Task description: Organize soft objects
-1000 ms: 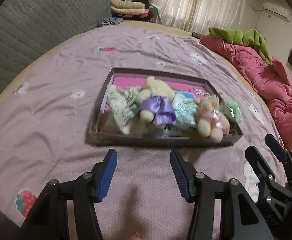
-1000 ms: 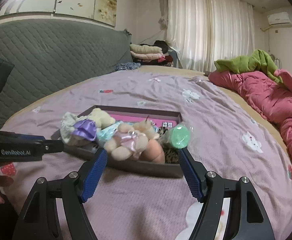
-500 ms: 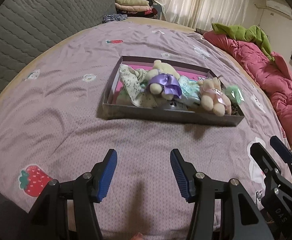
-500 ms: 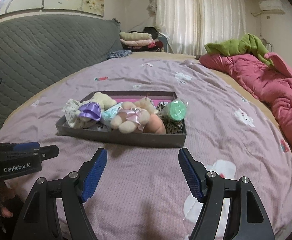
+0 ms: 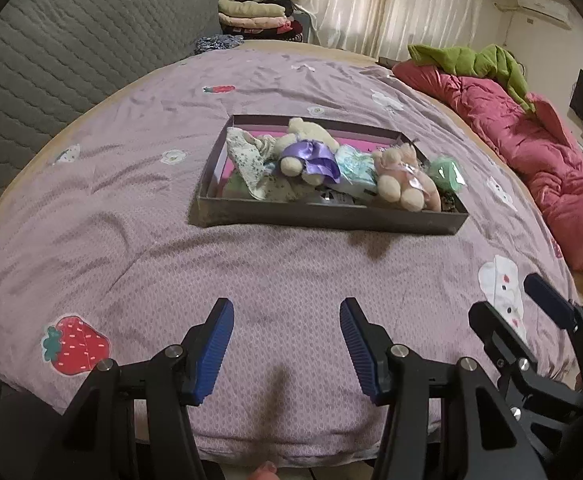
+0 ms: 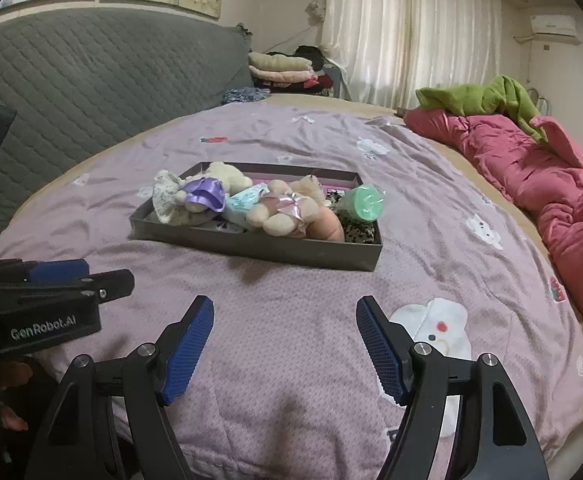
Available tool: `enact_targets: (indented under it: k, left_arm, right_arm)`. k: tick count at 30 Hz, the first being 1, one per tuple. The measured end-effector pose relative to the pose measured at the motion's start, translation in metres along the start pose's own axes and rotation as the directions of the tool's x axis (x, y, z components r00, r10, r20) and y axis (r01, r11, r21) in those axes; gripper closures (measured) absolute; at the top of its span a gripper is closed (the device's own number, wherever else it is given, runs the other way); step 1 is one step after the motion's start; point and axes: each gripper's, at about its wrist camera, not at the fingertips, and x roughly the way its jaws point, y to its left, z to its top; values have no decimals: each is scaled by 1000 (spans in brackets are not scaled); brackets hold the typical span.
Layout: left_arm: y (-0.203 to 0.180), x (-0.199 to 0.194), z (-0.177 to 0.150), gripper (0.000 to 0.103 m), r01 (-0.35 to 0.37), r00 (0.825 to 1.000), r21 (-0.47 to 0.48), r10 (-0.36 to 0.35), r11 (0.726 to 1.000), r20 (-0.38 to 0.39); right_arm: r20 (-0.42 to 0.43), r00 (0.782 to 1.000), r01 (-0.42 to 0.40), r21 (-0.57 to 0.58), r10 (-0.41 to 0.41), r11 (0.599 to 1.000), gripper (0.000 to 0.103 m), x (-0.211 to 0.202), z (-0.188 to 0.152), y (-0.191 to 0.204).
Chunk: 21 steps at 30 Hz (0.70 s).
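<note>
A shallow dark box [image 5: 323, 218] [image 6: 251, 246] sits on the purple bed and holds soft toys: a cream bear in a purple dress [image 5: 309, 152] [image 6: 205, 192], a bear with a pink bow [image 5: 401, 180] [image 6: 283, 212], a floral cloth [image 5: 251, 160], a pale blue packet [image 5: 355, 168] and a green round item [image 5: 445, 170] [image 6: 365, 204]. My left gripper [image 5: 287, 344] is open and empty, well short of the box. My right gripper [image 6: 285, 350] is open and empty, also short of the box; it shows at the right in the left wrist view [image 5: 531, 308].
The purple bedspread [image 5: 131, 220] has strawberry and flower patches. A pink quilt [image 5: 531, 152] with a green garment [image 5: 471, 60] lies along the right side. A grey quilted headboard [image 6: 71, 92] stands at the left. Folded clothes [image 6: 283, 68] are stacked beyond the bed.
Both grippers have drawn back from the box toward the bed's near edge; the box now looks smaller and farther. Both stay open and empty.
</note>
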Motion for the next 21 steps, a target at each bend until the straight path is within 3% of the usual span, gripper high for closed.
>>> enact_targets:
  k: [21]
  left_arm:
    - [-3, 16, -9, 48, -48, 998, 19, 48, 999, -46]
  right_arm:
    - [-36, 999, -29, 49, 31, 998, 28, 16, -11, -13]
